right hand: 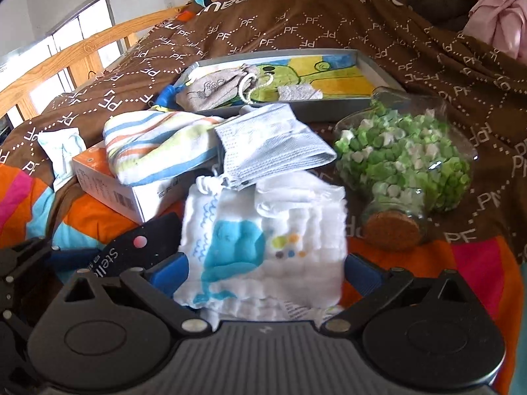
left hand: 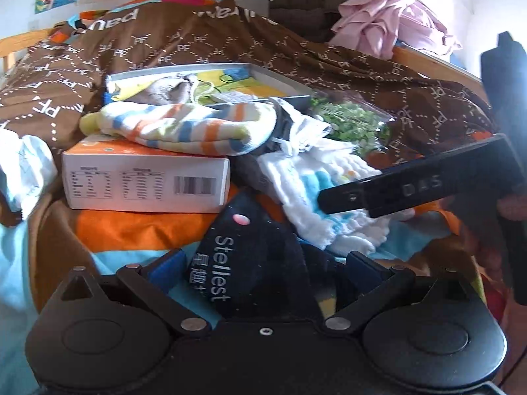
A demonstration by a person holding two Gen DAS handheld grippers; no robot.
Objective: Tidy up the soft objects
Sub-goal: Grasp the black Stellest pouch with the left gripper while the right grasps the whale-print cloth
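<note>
My left gripper [left hand: 263, 266] is open, its blue pads either side of a black "Stellest" cloth pouch [left hand: 250, 256] lying on the bed. My right gripper [right hand: 265, 271] is open around a white muslin cloth with a blue whale [right hand: 263, 247]; this cloth also shows in the left wrist view [left hand: 316, 184], under the right gripper's black body [left hand: 428, 184]. A striped towel [right hand: 154, 144] lies on a white box [right hand: 108, 184]. A grey cloth [right hand: 273, 141] lies beside it. A grey tray [right hand: 372, 69] behind holds a beige drawstring bag [right hand: 217, 89] and a colourful cloth [right hand: 332, 75].
A corked glass jar of green paper stars [right hand: 402, 164] lies at the right. A brown "PF" blanket [right hand: 296, 26] covers the bed. A wooden rail [right hand: 75, 52] runs along the left. Pink clothes [left hand: 388, 23] hang at the back right. A white packet [right hand: 62, 151] lies at the left.
</note>
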